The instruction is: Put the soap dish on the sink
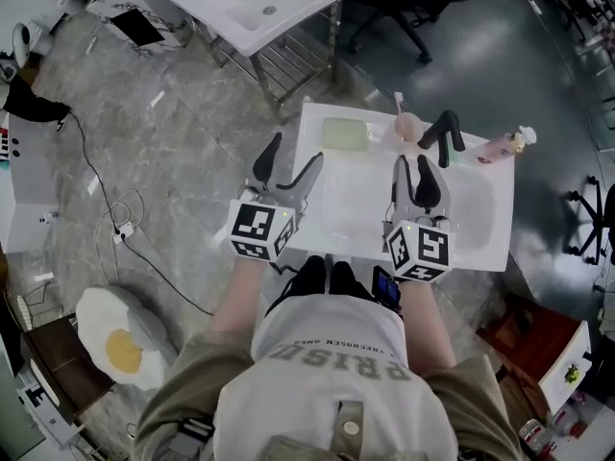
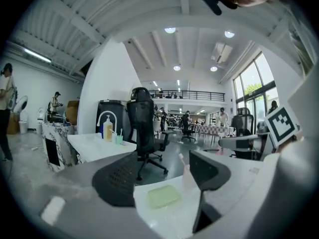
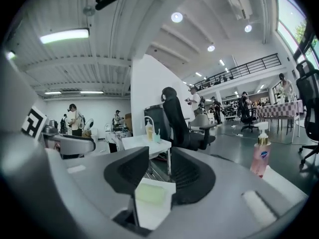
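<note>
A pale green soap dish (image 1: 344, 133) lies on the far left corner of the white sink (image 1: 480, 248). It also shows beyond the jaws in the left gripper view, the dish (image 2: 162, 195), and in the right gripper view, the dish (image 3: 151, 194). My left gripper (image 1: 291, 164) is raised over the sink's left edge, open and empty. My right gripper (image 1: 414, 173) hovers over the basin, its jaws apart with nothing between them. Neither one touches the dish.
A pink cup with a toothbrush (image 1: 407, 123), a black faucet (image 1: 442, 137) and a pink pump bottle (image 1: 500, 147) stand along the sink's back. A second white sink (image 1: 255, 3) stands farther off. Cables (image 1: 120, 224) and an egg-shaped cushion (image 1: 120, 349) lie on the floor at left.
</note>
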{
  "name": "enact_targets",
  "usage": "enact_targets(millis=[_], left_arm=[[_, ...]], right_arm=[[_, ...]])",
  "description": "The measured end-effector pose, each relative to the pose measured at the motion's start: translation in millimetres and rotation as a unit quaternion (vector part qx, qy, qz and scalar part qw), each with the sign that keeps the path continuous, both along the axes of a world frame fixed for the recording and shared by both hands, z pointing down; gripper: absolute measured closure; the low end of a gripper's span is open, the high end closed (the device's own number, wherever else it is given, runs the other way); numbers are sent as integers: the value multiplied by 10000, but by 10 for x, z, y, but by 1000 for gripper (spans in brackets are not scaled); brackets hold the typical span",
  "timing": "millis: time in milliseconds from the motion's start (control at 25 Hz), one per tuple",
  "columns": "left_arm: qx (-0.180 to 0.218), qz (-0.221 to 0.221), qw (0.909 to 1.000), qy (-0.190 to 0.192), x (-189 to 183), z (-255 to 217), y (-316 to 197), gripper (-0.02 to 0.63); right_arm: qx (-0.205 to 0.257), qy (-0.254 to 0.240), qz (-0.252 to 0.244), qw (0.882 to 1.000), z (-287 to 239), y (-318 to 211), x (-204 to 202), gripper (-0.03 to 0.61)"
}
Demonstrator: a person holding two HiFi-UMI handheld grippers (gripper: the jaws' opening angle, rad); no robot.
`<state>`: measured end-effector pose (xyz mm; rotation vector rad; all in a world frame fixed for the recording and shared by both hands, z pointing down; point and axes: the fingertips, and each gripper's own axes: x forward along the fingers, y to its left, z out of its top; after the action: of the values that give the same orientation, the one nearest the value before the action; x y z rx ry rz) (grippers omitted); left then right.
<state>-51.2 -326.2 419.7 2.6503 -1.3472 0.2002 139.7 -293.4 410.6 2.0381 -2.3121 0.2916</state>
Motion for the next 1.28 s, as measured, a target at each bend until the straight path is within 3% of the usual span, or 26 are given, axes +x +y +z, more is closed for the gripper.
enact_targets(millis=[120,280,520,760,920,1280], left_arm=[[269,-227,9993,109,-24,-240,181,272],[565,-380,9977,-7,-18,-413,352,360],[683,-538,9962,44,-5,-492,461,474],[757,-529,9957,34,36,-524,520,510],[885,-541,9946,-80,38,-552,576,606],[1231,-480,9912,-118,91,-673,614,606]], right_arm=[[275,58,-105,9995,-235,210,-6,433],[446,172,-207,9986,-410,412,-45,471],[439,295,-260,9983,-457,564,-104,549],[460,334,-333,9978,-497,618,-175,572],[454,282,-400,9978,-501,659,-218,572],[567,298,-439,9970,-567,662,-256,572]])
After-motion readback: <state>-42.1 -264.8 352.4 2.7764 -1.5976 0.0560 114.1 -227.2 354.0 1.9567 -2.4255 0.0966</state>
